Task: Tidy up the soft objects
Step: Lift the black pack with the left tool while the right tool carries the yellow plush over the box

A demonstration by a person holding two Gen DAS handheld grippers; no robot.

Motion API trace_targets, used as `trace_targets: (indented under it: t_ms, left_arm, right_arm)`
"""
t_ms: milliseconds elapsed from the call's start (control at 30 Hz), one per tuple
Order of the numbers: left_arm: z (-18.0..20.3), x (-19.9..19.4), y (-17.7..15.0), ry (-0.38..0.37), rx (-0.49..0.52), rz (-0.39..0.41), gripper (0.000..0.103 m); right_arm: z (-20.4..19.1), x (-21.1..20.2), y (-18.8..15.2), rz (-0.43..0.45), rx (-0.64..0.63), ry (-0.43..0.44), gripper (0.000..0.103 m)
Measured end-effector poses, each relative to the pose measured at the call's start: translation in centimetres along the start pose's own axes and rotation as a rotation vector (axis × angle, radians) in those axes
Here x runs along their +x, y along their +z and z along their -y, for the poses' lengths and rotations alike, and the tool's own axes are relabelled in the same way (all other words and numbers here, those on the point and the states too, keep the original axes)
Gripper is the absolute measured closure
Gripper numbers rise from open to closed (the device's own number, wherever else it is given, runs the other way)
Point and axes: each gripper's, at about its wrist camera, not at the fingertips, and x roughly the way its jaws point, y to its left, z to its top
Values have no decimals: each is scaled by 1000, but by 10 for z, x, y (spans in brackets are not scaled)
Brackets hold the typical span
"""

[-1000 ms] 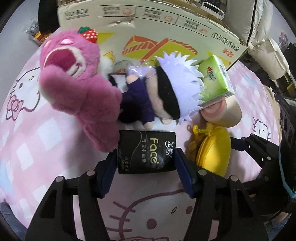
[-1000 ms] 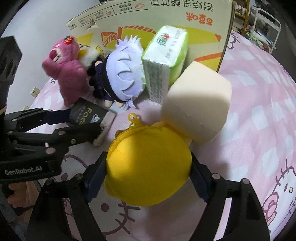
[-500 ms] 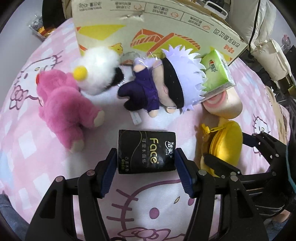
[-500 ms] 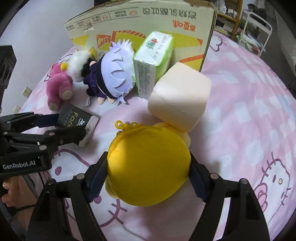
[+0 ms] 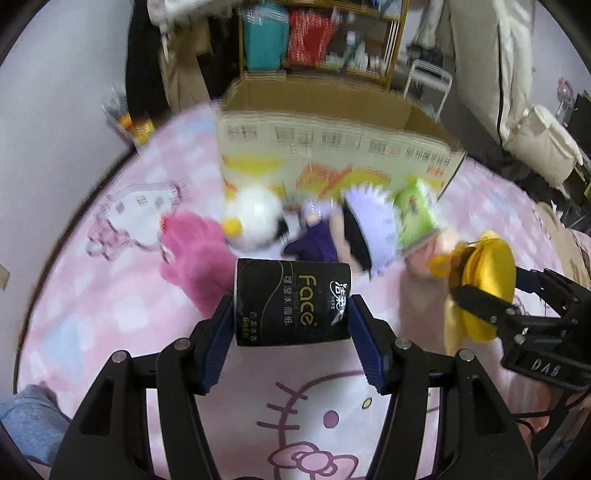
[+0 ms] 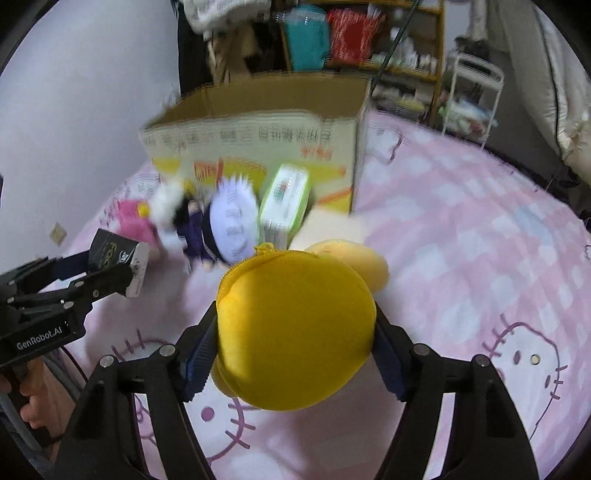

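Observation:
My left gripper [image 5: 291,328] is shut on a black tissue pack [image 5: 291,301] and holds it above the pink bedspread [image 5: 110,295]. My right gripper [image 6: 295,343] grips a round yellow plush pouch [image 6: 295,325]; its jaws are closing tighter, pads pressed into the pouch. Behind both, an open cardboard box [image 5: 332,147] stands on the bed. In front of it lie a pink plush bear [image 5: 195,251], a white fluffy toy [image 5: 255,218], a white-haired doll [image 5: 362,229], a green tissue pack [image 6: 284,203] and a cream foam block [image 6: 332,225].
A shelf [image 6: 351,33] with teal and red bags stands behind the box. A white rack [image 6: 472,96] is at the bed's far right edge. A hand [image 6: 33,398] holds the left gripper's handle in the right wrist view. Open bedspread lies to the right [image 6: 461,240].
Both grippers have risen with their loads, lifting the black pack and the yellow pouch off the bed. The views tilted up, so the box's open top and the shelf now show.

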Motion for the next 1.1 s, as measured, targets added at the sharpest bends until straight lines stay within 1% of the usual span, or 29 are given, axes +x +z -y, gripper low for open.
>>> trace_targets:
  t_ms: [133, 200, 333, 400, 467, 567, 767, 933, 1100]
  left_arm:
    - [1, -33, 0, 27, 16, 152, 43]
    - [5, -46, 2, 45, 25, 215, 43]
    - [9, -80, 9, 53, 43, 348, 43]
    - [9, -96, 13, 47, 36, 405, 43]
    - [9, -109, 20, 56, 32, 460, 43]
    - [7, -123, 31, 68, 34, 516, 43]
    - [3, -138, 62, 79, 30, 589, 43]
    - [5, -148, 92, 85, 35, 650, 43]
    - [3, -150, 117, 100, 32, 696, 43]
  right_arm:
    - [5, -34, 2, 152, 9, -12, 25]
    - [6, -51, 6, 229, 8, -20, 25]
    - [5, -82, 15, 351, 2, -22, 25]
    - [3, -95, 19, 399, 3, -13, 25]
    - [1, -106, 26, 444, -1, -15, 25]
    - [0, -121, 39, 500, -12, -13, 25]
    - [-1, -142, 71, 584, -23, -7, 25]
    - [1, -152, 103, 642, -26, 9, 25]
    - [-2, -159, 121, 698, -39, 30, 25]
